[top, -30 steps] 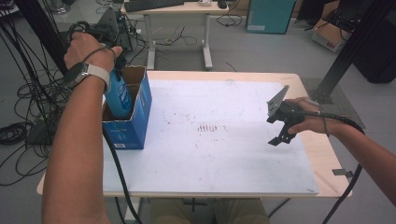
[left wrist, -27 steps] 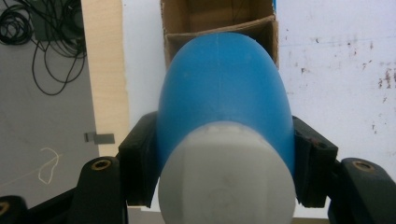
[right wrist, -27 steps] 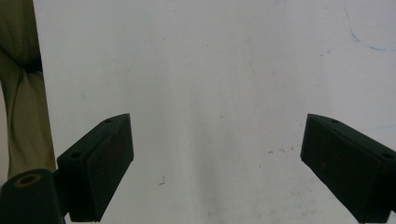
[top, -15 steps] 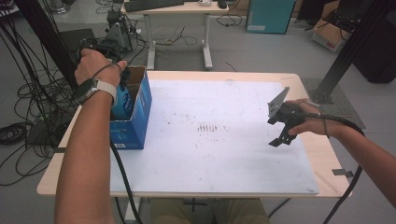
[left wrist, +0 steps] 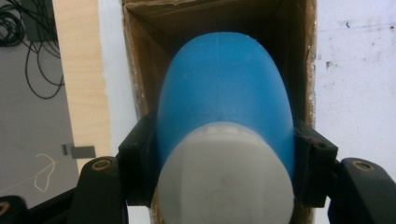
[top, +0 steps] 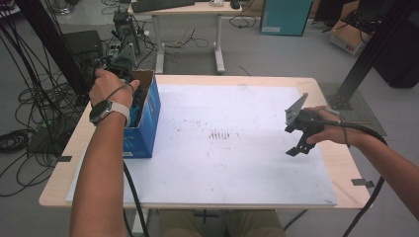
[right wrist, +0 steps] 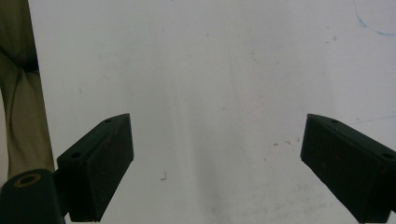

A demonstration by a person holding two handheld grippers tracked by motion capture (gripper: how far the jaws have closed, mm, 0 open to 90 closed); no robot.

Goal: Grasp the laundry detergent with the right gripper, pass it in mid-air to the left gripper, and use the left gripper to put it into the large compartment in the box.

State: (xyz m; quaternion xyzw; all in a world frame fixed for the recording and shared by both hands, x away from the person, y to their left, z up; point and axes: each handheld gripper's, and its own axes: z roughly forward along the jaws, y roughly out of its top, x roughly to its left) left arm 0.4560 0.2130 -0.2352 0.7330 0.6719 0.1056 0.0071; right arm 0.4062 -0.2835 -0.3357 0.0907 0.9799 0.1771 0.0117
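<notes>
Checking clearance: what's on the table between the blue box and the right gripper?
Nothing: bare white mat with faint marks separates blue box from right gripper, per high view.

Blue plastic bottle with white cap: clamped between my left jaws, cap end toward me, body pointing down into open cardboard box. Box: blue outside, brown inside, flaps open, standing at table's left edge, bottle mostly sunk within its walls.
</notes>
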